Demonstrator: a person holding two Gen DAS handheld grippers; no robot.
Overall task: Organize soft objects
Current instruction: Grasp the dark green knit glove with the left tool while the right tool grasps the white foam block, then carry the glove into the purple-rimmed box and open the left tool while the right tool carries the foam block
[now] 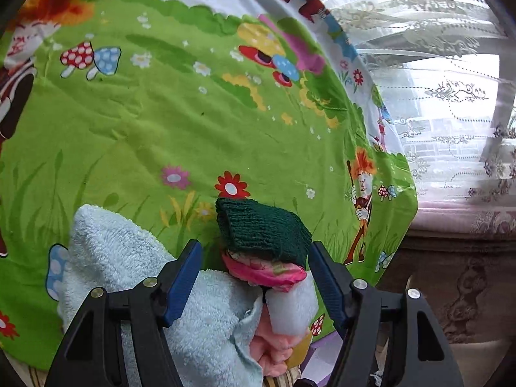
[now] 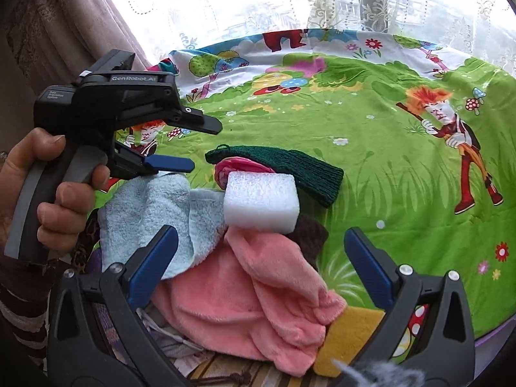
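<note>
A heap of soft things lies at the near edge of a green cartoon bedsheet [image 2: 371, 167]. It holds a light blue towel [image 2: 151, 206], a dark green knit piece [image 2: 290, 167], a magenta cloth [image 2: 232, 166], a white foam block [image 2: 261, 200], a pink fleece cloth [image 2: 258, 283], a brown cloth [image 2: 309, 235] and a yellow sponge [image 2: 348, 332]. My left gripper [image 1: 254, 248], held in a hand [image 2: 64, 193], stands open over the green knit piece [image 1: 261, 225], magenta cloth [image 1: 264, 272] and foam block [image 1: 290, 309]; its pads do not press them. My right gripper [image 2: 259, 233] hangs open above the pink fleece.
Lace curtains [image 1: 435, 64] and a bright window lie beyond the sheet's far edge. A brown patterned drape [image 2: 58, 25] hangs at the left. Striped and patterned cloths [image 2: 180, 345] lie under the heap's near side. Something grey and fluffy [image 2: 371, 374] shows at the bottom edge.
</note>
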